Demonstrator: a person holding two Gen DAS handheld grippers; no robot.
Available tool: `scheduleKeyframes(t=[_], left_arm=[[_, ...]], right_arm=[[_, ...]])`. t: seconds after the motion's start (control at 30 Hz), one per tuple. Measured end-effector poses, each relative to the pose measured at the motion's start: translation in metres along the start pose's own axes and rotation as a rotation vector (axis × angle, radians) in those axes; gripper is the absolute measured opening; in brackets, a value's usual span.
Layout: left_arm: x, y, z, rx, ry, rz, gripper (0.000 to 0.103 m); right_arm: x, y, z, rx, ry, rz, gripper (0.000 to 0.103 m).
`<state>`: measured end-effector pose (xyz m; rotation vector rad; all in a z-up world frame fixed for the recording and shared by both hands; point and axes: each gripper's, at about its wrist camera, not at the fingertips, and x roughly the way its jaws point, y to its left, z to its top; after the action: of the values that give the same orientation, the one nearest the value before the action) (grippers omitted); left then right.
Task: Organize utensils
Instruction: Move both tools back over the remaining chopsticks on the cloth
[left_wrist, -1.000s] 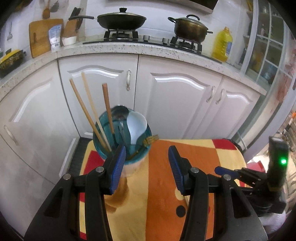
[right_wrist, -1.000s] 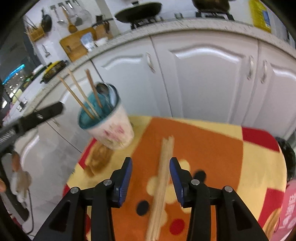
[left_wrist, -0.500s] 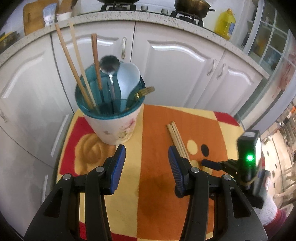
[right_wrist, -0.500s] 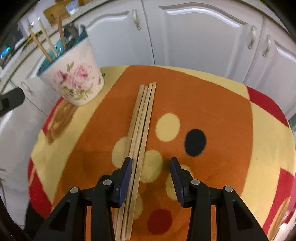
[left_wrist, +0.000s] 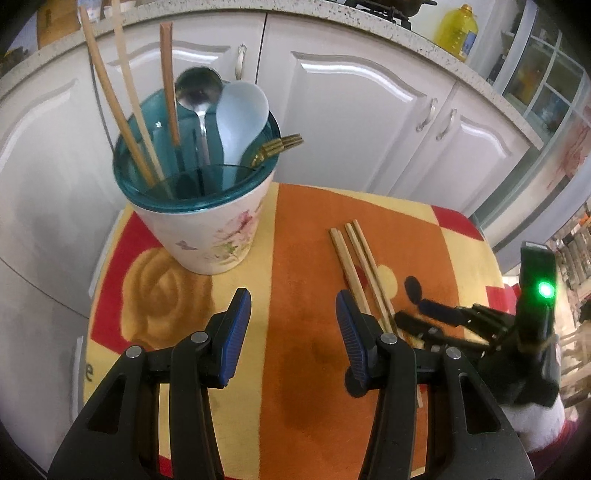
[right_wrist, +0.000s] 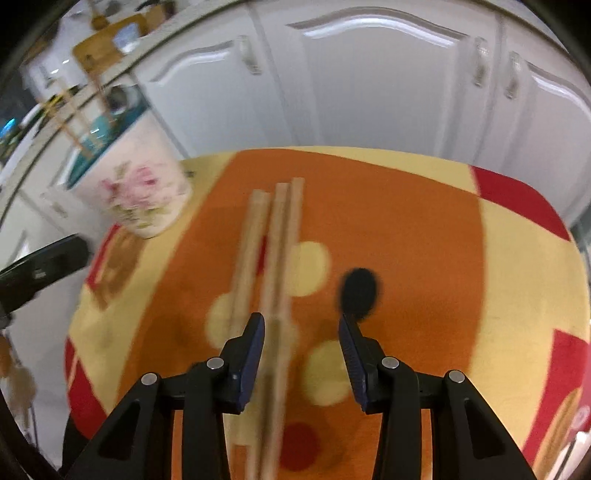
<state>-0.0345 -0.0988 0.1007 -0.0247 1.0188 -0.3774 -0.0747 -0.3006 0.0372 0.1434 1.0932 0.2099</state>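
Note:
A floral utensil cup with a teal rim stands at the table's back left and holds chopsticks, a metal spoon, a pale blue spoon and a gold fork. Several wooden chopsticks lie loose on the orange cloth. My left gripper is open and empty, in front of the cup. My right gripper is open low over the chopsticks, two of them between its fingers and one just outside the left finger. It also shows in the left wrist view. The cup is at its far left.
The small round table has an orange, yellow and red patterned cloth. White kitchen cabinets stand right behind it. A yellow oil bottle stands on the counter.
Both grippers have moved down and closer to the table. The right gripper has come forward over the loose chopsticks, which now lie between its fingers.

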Motion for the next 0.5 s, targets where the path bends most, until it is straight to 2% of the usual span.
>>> scheduleKeyframes(t=[0.1,0.17,0.33,0.37,0.5], left_arm=[[0.001,-0.001,0.001,0.005,0.003,0.007,0.047],[0.002,0.000,0.001,0.007,0.007,0.013,0.047],[0.009,-0.004,0.003,0.017,0.019,0.004,0.047],[0.012,-0.007,0.003,0.019,0.024,-0.001,0.047],[0.023,-0.016,0.004,0.017,0.046,-0.020,0.047]], right_arm=[[0.013,0.015,-0.002,-0.077,0.036,-0.039,0.040],[0.013,0.013,-0.003,-0.085,0.021,-0.061,0.041],[0.002,-0.031,-0.008,0.037,0.023,-0.099,0.041],[0.001,-0.036,-0.010,0.054,0.023,-0.097,0.041],[-0.007,-0.040,-0.014,0.079,0.000,0.001,0.041]])
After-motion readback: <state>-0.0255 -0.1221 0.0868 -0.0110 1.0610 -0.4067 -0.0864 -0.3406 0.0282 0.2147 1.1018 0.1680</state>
